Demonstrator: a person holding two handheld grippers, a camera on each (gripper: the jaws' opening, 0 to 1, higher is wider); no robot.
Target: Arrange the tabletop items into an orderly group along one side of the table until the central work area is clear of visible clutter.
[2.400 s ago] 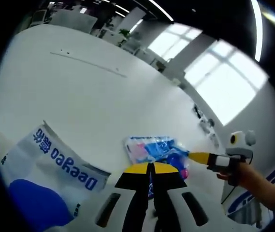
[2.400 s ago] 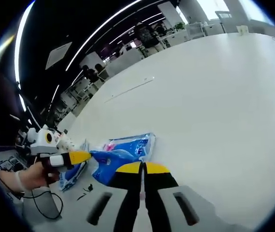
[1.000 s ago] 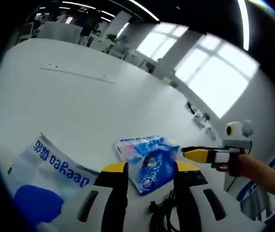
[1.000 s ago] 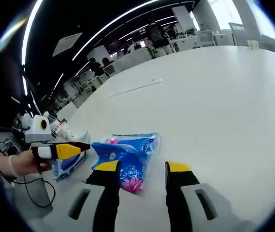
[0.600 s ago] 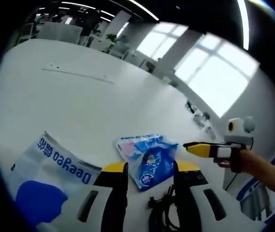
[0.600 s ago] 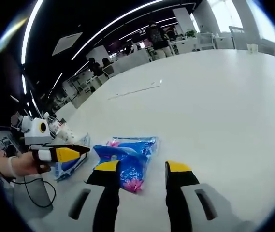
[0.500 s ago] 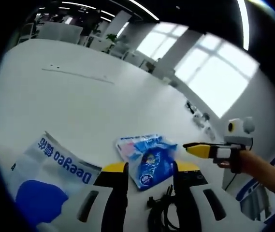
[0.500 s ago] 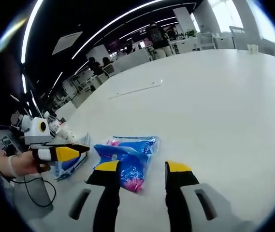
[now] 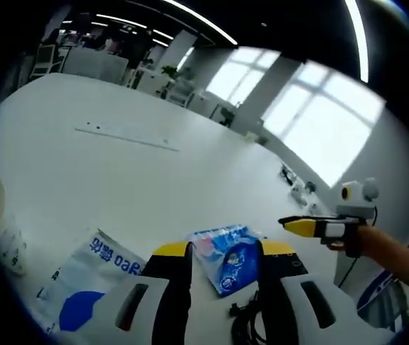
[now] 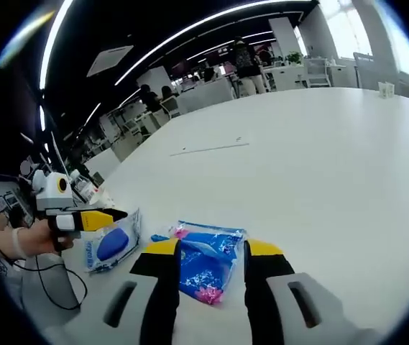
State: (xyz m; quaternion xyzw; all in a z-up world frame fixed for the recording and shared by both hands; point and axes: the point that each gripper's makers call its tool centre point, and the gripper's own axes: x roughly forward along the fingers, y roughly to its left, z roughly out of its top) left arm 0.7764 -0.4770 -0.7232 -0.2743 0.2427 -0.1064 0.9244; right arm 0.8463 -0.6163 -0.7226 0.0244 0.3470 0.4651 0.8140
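A blue and pink plastic packet (image 9: 226,255) lies on the white table (image 9: 154,165). In the left gripper view it shows between the two yellow-tipped jaws of my left gripper (image 9: 223,249), which stands open above it. The right gripper (image 9: 285,223) reaches in from the right, held by a hand (image 9: 377,244), beside the packet. In the right gripper view the packet (image 10: 204,262) shows between the spread jaws of my open right gripper (image 10: 212,248). The left gripper (image 10: 118,214) points in from the left. Neither gripper holds anything.
A white bag with a blue patch and blue lettering (image 9: 93,277) lies left of the packet, also seen as the bag (image 10: 111,248). A black cable (image 9: 244,330) curls near the table's front edge. Small items (image 9: 294,188) sit far right. Desks and people stand beyond the table.
Both grippers, shut 2.4 s ago, opened by 1.0 s ago and stay open. Over the last half second both cameras pulled back, so the packet and bag look smaller and lower.
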